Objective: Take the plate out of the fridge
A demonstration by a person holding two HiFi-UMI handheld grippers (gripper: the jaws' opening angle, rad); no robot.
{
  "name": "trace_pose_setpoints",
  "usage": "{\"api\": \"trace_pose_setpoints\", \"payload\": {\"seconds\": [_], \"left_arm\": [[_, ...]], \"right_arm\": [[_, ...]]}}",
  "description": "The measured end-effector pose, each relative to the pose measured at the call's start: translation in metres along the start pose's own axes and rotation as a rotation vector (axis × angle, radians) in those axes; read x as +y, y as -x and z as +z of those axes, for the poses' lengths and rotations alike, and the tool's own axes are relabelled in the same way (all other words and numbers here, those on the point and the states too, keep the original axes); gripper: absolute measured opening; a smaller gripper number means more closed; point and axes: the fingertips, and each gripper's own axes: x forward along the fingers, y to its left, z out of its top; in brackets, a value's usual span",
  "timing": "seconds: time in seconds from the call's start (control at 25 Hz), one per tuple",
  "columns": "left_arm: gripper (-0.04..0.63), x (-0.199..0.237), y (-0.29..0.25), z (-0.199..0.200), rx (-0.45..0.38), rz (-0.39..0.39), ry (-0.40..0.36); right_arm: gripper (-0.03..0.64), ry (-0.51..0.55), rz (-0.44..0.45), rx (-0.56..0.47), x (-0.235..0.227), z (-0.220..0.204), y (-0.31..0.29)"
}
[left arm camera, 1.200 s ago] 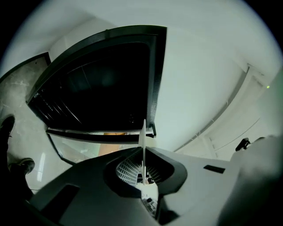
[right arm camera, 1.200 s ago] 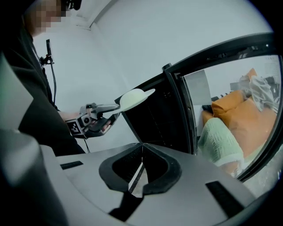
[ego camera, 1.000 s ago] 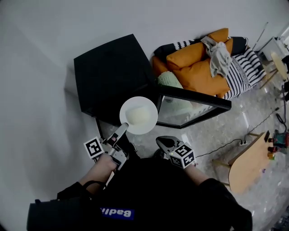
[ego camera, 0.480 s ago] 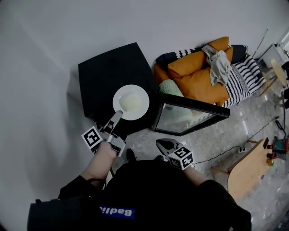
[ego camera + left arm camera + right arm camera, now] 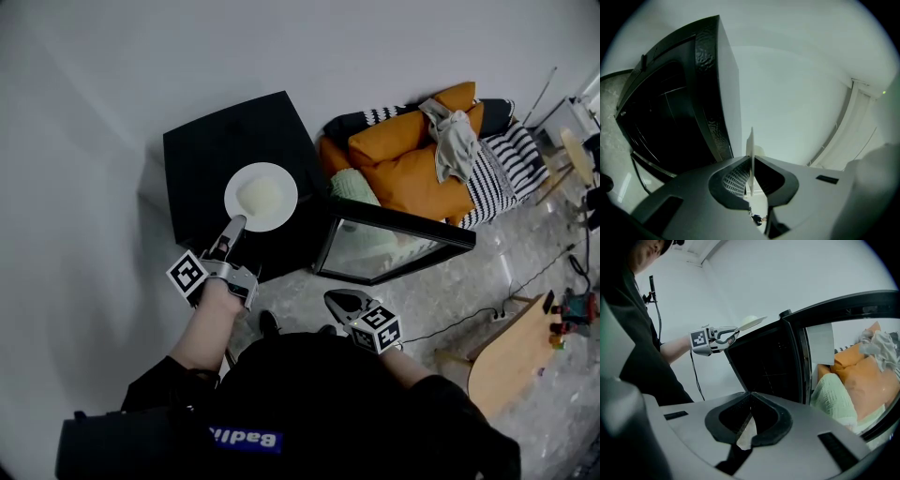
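The left gripper [image 5: 234,223] is clamped on the near rim of the white plate [image 5: 261,197], which juts ahead of its jaws over the top of the black fridge [image 5: 202,150]. The right gripper [image 5: 339,298] is closed on nothing near the open fridge door [image 5: 412,210], with orange cushions [image 5: 412,150] on the pale floor [image 5: 422,281] beyond
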Motion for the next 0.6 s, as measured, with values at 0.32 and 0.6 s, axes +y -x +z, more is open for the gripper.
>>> {"api": "trace_pose_setpoints", "payload": {"seconds": [0.32,0.6], "left_arm": [[0.029,-0.0012,-0.0063,0.0052,-0.063,0.0,0.014],[0.04,0.0022,-0.0044,0.0073,-0.092,0.006,0.038]], "right_arm": [[0.009,-0.001,-0.003,-0.002,-0.0046,-0.0023,0.0015],[0.009,-0.005,-0.004,0.0,-0.0055,-0.0039,-0.0005]]}}
